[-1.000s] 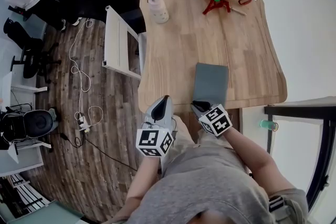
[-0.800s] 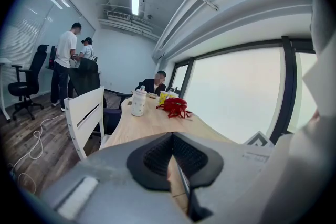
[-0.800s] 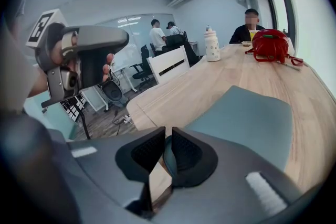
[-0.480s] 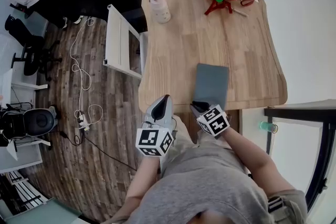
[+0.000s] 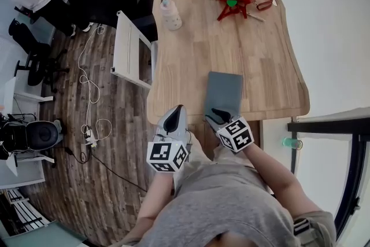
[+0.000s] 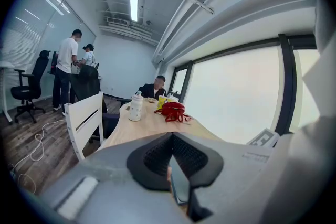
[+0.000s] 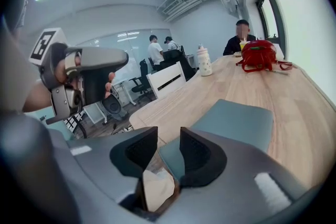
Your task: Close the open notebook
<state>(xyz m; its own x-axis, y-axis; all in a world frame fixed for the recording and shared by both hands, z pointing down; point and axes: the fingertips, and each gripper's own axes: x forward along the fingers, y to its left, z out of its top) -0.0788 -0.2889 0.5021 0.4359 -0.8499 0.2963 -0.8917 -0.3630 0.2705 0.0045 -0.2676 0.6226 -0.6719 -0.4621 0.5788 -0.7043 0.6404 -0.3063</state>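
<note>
Your right gripper (image 7: 169,147) has just been opening: its jaws stand apart with nothing between them, at the near short edge of the notebook (image 5: 224,92). The notebook lies shut on the table (image 5: 260,49), its long axis running straight away from you. Your left gripper (image 6: 170,157), jaws together, hangs farther off, beside the table's corner.

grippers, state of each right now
Left gripper: shut, empty.
Right gripper: open, jaws just opened, nothing gripped, at the closed notebook near edge.

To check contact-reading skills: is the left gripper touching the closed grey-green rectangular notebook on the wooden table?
Apart. Head view: bare wooden table shows between the left gripper and the grey-green notebook.
</note>
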